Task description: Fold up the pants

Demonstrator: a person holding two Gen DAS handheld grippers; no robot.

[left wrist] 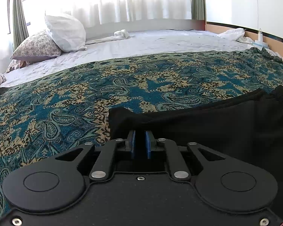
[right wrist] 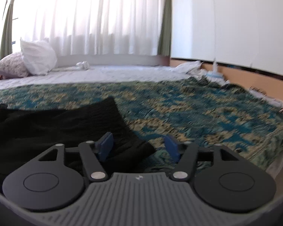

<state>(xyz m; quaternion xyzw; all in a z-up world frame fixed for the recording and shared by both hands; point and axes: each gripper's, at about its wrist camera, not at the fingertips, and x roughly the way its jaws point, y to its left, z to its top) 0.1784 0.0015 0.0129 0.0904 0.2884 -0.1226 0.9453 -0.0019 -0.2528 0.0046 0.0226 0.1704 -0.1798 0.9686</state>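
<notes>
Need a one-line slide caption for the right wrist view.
Right gripper open over a corner of black pants lying on a paisley bedspread.

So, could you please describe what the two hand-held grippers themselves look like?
Both are matte black with blue finger pads, angular linkage arms on silver pivot pins, and two round discs at the base. The left hand-held gripper has a plain black body; the right hand-held gripper has a grey ribbed body with a small logo. No cables or sleeves show.

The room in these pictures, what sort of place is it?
Most likely a bedroom at home. A wide bed with a patterned blanket fills it, pillows lean at one end, and curtains cover a bright window behind.
</notes>
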